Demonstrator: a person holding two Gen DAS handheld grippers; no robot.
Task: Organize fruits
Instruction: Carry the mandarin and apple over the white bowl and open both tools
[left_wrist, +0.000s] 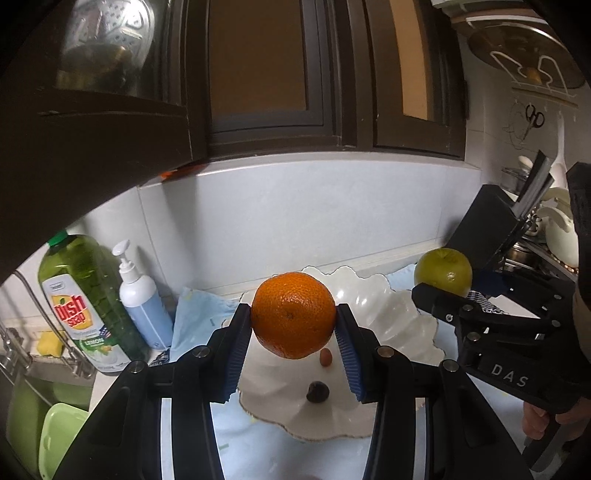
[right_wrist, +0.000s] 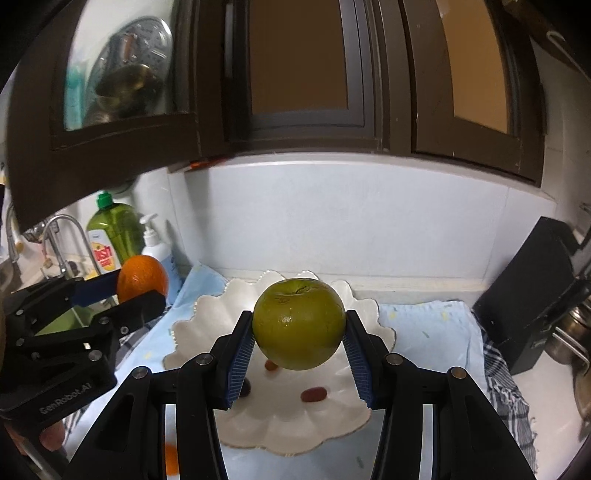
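Note:
My left gripper (left_wrist: 293, 334) is shut on an orange (left_wrist: 293, 314) and holds it above a white scalloped plate (left_wrist: 388, 325). My right gripper (right_wrist: 299, 341) is shut on a green apple (right_wrist: 299, 323) and holds it above the same plate (right_wrist: 207, 321). Small fruits lie on the plate: a reddish one (left_wrist: 325, 357) and a dark one (left_wrist: 317, 391) in the left view, reddish ones (right_wrist: 314, 394) in the right view. The right gripper with the apple (left_wrist: 443, 273) shows at the right of the left view. The left gripper with the orange (right_wrist: 142, 278) shows at the left of the right view.
The plate sits on a light blue cloth (right_wrist: 432, 328) on the counter. A dish soap bottle (left_wrist: 83, 299) and a pump bottle (left_wrist: 142, 299) stand at the left by the sink. A black knife block (right_wrist: 532, 306) and pots stand at the right. Dark cabinets hang overhead.

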